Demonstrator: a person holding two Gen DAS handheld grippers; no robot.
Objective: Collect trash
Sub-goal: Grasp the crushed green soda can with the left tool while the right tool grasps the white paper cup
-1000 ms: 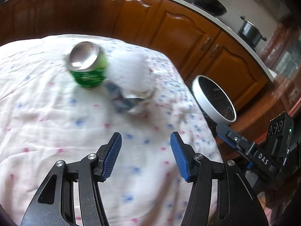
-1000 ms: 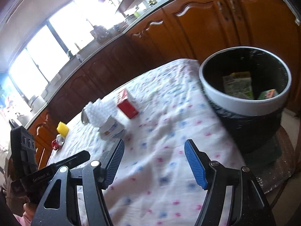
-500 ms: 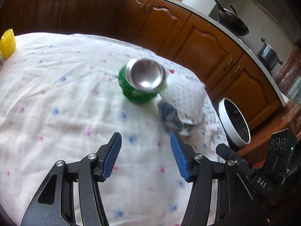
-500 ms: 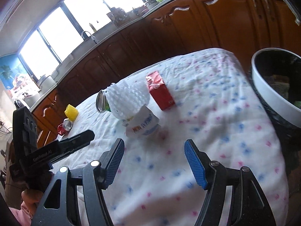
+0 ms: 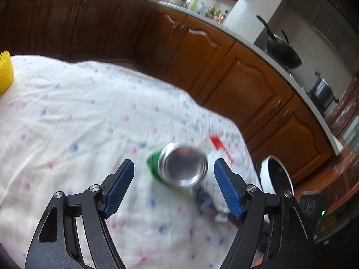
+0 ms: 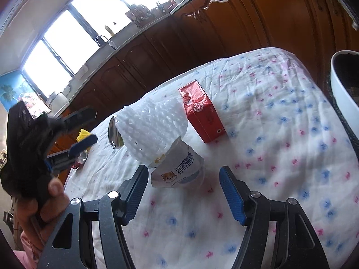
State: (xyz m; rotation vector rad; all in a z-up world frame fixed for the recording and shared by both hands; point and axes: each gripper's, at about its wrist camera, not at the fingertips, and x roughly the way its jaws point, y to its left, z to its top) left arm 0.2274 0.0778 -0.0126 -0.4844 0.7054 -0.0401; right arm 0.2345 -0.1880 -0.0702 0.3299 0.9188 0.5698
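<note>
A green can [image 5: 179, 170] lies on its side on the flowered cloth, its silver end facing my left gripper [image 5: 174, 190], which is open with the can just beyond its fingertips. In the right wrist view the can [image 6: 114, 132] shows behind a white foam net [image 6: 154, 127]. A crumpled white paper cup [image 6: 179, 170] lies in front of the net, just beyond my open right gripper [image 6: 184, 192]. A red carton [image 6: 202, 116] lies behind the cup. The white-rimmed bin [image 6: 341, 83] stands off the table's right edge.
A yellow object [image 5: 5, 74] sits at the table's far left. Wooden kitchen cabinets [image 5: 224, 67] run behind the table. The bin [image 5: 278, 179] is beside the table's right end in the left wrist view. The left gripper and hand [image 6: 33, 145] show at the left of the right wrist view.
Both grippers have moved closer to the trash. The can now lies between the left fingertips' line, and the cup is near the right fingertips. The bin has slid to the frame edge.
</note>
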